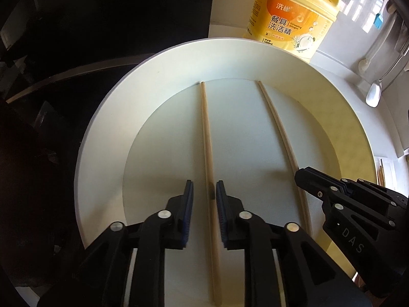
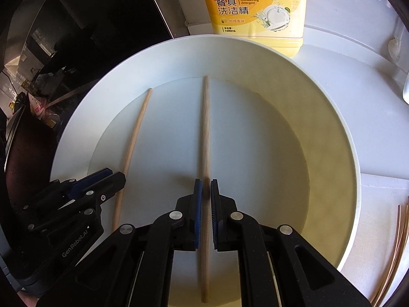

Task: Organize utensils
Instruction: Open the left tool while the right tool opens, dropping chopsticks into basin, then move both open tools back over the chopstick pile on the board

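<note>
Two wooden chopsticks lie side by side in a wide white plate [image 1: 107,128] [image 2: 332,128]. The left chopstick [image 1: 207,138] [image 2: 134,138] runs between the fingers of my left gripper [image 1: 204,186] [image 2: 112,174], whose jaws stand a little apart from it, so it is open. My right gripper [image 2: 206,181] [image 1: 304,172] is shut on the right chopstick [image 2: 205,128] [image 1: 278,128], pads tight against its sides. Both chopsticks rest on the plate's floor, their far tips near the inner rim.
A yellow dish detergent bottle [image 1: 294,12] [image 2: 255,7] stands just behind the plate. Metal spoons [image 1: 373,94] hang or lie at the far right. More chopsticks [image 2: 398,255] lie on the white counter to the right. A dark glossy surface [image 1: 76,25] borders the plate's left.
</note>
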`<action>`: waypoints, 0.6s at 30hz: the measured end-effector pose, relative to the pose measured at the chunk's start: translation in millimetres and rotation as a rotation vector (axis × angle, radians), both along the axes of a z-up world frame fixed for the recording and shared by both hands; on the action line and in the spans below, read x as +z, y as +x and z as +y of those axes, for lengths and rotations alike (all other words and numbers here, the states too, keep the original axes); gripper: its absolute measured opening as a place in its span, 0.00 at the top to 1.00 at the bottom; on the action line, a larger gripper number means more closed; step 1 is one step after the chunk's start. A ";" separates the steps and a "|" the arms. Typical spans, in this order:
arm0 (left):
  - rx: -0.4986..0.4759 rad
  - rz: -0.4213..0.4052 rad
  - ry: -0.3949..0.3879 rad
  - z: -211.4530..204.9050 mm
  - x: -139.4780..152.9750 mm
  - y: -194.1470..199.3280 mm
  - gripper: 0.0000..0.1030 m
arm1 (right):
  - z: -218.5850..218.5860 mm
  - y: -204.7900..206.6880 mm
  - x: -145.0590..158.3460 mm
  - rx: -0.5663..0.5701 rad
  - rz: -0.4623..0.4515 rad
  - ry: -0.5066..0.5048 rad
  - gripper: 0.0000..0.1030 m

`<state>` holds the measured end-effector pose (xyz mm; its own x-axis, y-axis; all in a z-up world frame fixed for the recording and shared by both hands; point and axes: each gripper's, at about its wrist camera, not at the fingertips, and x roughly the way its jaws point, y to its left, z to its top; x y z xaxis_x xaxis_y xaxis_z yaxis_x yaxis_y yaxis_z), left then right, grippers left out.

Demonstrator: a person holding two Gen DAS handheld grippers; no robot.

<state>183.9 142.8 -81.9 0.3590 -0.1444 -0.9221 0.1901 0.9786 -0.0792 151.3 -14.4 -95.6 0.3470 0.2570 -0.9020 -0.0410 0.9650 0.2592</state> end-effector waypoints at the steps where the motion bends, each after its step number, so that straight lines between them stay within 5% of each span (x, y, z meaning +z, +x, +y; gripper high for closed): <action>1: 0.007 -0.004 0.003 1.3 1.4 -0.3 0.66 | -1.4 -0.1 1.6 -0.004 -0.005 0.002 0.93; 7: 0.018 -0.050 0.014 5.1 18.3 -8.0 0.43 | -10.9 -6.8 17.5 -0.021 -0.048 -0.001 0.80; 18: 0.042 -0.091 0.032 12.3 44.2 -22.3 0.30 | -20.9 -29.4 54.1 -0.031 -0.133 -0.027 0.67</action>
<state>161.6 155.1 -37.8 0.4467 -0.0986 -0.8892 0.1540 0.9875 -0.0322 121.9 -35.3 -41.4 0.4710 0.2204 -0.8542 -0.0434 0.9729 0.2271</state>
